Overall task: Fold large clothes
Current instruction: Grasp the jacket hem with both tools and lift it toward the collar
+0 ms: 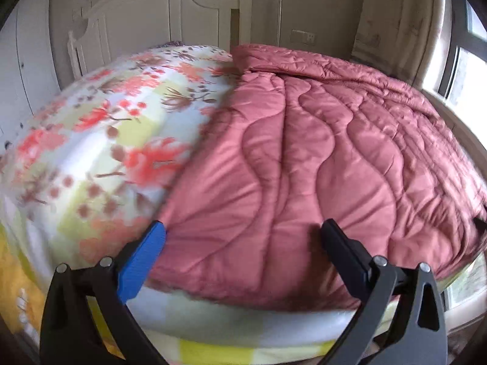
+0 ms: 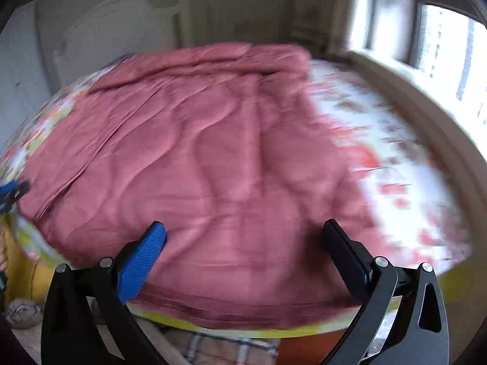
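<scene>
- Two grippers up over the foot of the bed, both w/ fingers spread wide, nothing between them.
- Left gripper point(image 1: 243, 234): blue finger point(image 1: 141, 261) on one side, black finger point(image 1: 344, 255) on the other, quilt showing in the gap. Can't tell if the tips touch the fabric.
- Right gripper point(image 2: 243, 234): same setup, fingers wide apart, hovering over the near edge of the quilt. Right view is badly motion-blurred, so fine detail is lost.
- Quilt point(image 1: 319, 158): pink, wavy stitching, lying on the bed point(image 1: 213, 319). From the left view it covers the window side of the bed; near edge sits close to the foot, far end is bunched or folded back near the headboard.
- Sheet point(image 1: 100, 140): floral print, red-orange on white and yellow-green, bare beside the quilt. Right view shows bare sheet on both sides of the quilt, more on the window side.
- Headboard point(image 1: 158, 15): white, panelled, w/ a post, against the wall at the far end.
- Window point(image 2: 441, 45): bright, beside the bed.
- Bit of the left gripper's blue pad pokes in at the far left edge of the right view, by the quilt's corner.
- Checked cloth point(image 2: 231, 349) below the foot of the bed, low in the right view.
</scene>
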Motion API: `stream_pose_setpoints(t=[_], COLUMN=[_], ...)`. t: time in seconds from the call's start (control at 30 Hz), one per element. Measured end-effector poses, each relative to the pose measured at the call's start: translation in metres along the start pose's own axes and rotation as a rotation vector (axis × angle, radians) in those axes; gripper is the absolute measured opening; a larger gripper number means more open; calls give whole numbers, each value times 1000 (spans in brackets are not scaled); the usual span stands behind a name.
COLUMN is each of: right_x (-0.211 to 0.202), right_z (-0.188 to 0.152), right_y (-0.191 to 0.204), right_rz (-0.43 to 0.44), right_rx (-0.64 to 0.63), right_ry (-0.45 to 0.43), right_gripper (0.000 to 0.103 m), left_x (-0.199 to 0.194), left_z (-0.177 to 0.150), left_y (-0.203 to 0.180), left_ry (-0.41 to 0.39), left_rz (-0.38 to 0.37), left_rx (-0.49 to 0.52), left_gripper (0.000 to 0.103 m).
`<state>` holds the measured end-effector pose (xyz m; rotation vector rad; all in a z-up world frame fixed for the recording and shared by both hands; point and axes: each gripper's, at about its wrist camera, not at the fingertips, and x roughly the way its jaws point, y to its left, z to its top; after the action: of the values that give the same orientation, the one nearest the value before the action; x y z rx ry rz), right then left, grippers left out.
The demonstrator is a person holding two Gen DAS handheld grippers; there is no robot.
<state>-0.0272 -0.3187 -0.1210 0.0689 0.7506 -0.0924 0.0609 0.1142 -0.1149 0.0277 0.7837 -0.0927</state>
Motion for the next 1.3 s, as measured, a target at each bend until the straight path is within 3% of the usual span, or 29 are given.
stream_pose_setpoints(t=[0.1,0.23,0.33,0.4,0.47,0.5,0.53,0.57,0.6,0.63,0.73,0.9,1.0,1.17,1.3], right_x=[-14,-9,2,5,4,6,7,9,10,10,8,-25,-71,-155,-198], right_z=[4,-3,-11,-14,-15,-14,-14,-14,-14,-14,-15,-19,-28,-26,17], right_y=[-41,-84,-87,-72,-49,-38,-27,-20,-18,-17,-28,-37,-37,-43,-40], right_rz=[-44,5,79,87,147,165,182,213,222,228,295,453,594,719,758], right_rx=[119,255,275,220,145,131,120,123,133,146,217,216,140,76,61], right_ry=[-20,31,52,37,15,11,9,4,-2,-6,-14,-13,-58,-217,-371], right_gripper=[98,98,98,97,63,55,36,29,28,26,22,21,21,21,21], left_x=[-6,0,0,5,6,2,-1,-3,-5,-5,-5,-33,-75,-155,-199], left_z=[1,2,3,6,6,1,0,-1,-1,-2,-2,0,-2,-14,6], left_y=[14,48,56,51,37,30,18,6,-6,-13,-20,-4,7,29,56], left_ry=[-26,18,17,19,24,26,25,25,25,24,26,-49,-123,-275,-416], left_rz=[21,-40,-78,-75,-96,-119,-155,-172,-179,-188,-243,-366,-439,-592,-711], left_rx=[-18,-162,-195,-177,-139,-122,-88,-55,-24,-7,-11,-101,-79,-16,-85], left_gripper=[101,101,101,101,100,100,92,86,68,44,23,17,17,17,19])
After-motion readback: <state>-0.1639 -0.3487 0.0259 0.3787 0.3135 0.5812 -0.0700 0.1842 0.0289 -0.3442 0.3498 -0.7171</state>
